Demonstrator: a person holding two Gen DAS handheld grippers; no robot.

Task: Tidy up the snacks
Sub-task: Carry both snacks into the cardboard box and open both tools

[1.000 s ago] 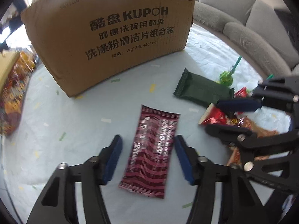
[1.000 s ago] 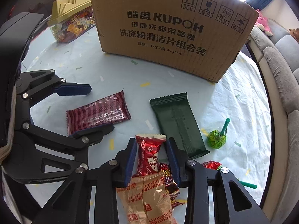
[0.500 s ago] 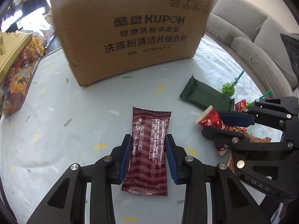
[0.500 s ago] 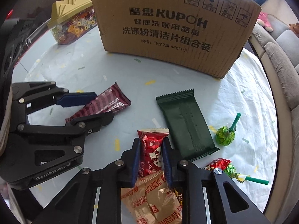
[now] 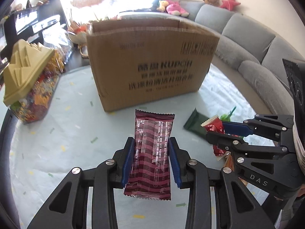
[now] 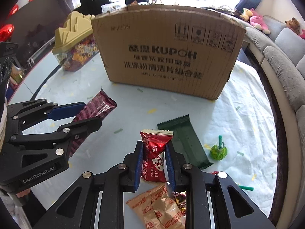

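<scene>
My left gripper (image 5: 150,143) is shut on a maroon striped snack bar (image 5: 151,148), held lifted off the table; the same maroon bar (image 6: 95,107) shows in the right wrist view between the left gripper's (image 6: 91,113) blue pads. My right gripper (image 6: 154,145) is shut on a small red snack packet (image 6: 155,152), also raised; this red packet (image 5: 213,126) appears in the left wrist view in the right gripper (image 5: 215,130). A large open-topped cardboard box (image 5: 150,63) (image 6: 167,57) stands behind both on the round table.
On the table (image 6: 244,99) lie a dark green wrapper (image 6: 185,143), a green lollipop (image 6: 219,150), tan biscuit packets (image 6: 158,208) and a red sweet. A candy jar with a tan lid (image 5: 28,82) (image 6: 76,43) stands left of the box. A grey sofa (image 5: 247,43) curves along the right.
Both grippers closed on their snacks, the left on the maroon bar and the right on the red packet, then rose off the table. The views tilted up toward the box.
</scene>
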